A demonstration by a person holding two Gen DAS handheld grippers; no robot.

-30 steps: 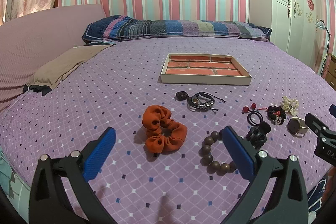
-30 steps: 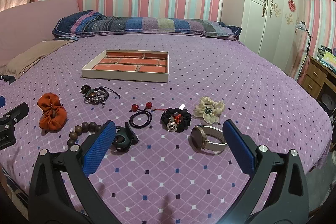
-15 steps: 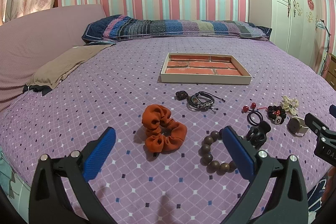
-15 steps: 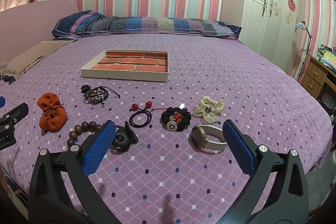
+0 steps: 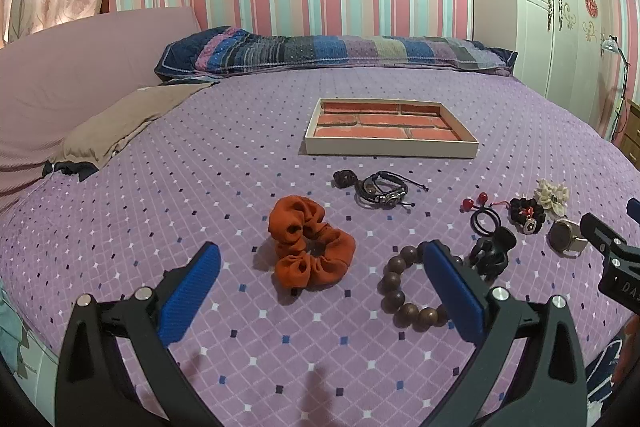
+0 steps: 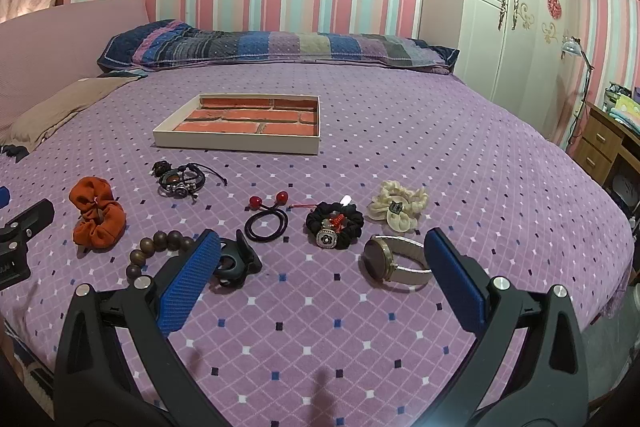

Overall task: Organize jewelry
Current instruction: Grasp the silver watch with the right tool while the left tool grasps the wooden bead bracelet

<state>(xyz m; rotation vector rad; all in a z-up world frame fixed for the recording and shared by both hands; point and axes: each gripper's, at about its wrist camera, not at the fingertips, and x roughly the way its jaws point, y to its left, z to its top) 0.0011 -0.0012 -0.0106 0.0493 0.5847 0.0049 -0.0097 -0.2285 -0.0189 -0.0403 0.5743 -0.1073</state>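
Left wrist view: the left gripper (image 5: 320, 263) hangs released over the near edge of the purple diamond-patterned bed (image 5: 224, 163), its blue-padded fingers (image 5: 190, 289) wide apart and holding nothing. Between them on the bedspread lies the rust-orange fabric scrunchie (image 5: 310, 243). Just right of it sits the brown wooden bead bracelet (image 5: 404, 291), partly hidden behind the right finger. Farther off, in the middle of the bed, rests the shallow cream tray with a brick-pattern floor (image 5: 390, 147), with nothing in it. Between tray and scrunchie lies a dark braided leather bracelet with metal charms (image 5: 382, 189).

Right wrist view: the right gripper (image 6: 320, 263) is likewise released, fingers spread, empty. Ahead of it lie a black elastic hair tie with two red balls (image 6: 267, 219), a black scrunchie with a jewelled charm (image 6: 335, 225), a cream fabric flower scrunchie (image 6: 398, 205) and, nearest the right finger, a round-faced watch with a pale strap (image 6: 394, 263). A black plastic claw clip (image 6: 234, 261) sits just beside the left finger, touching the bead bracelet's side of the row. All pieces are on the bedspread, well apart from the tray. A striped pillow (image 6: 276, 47) lies along the far edge.
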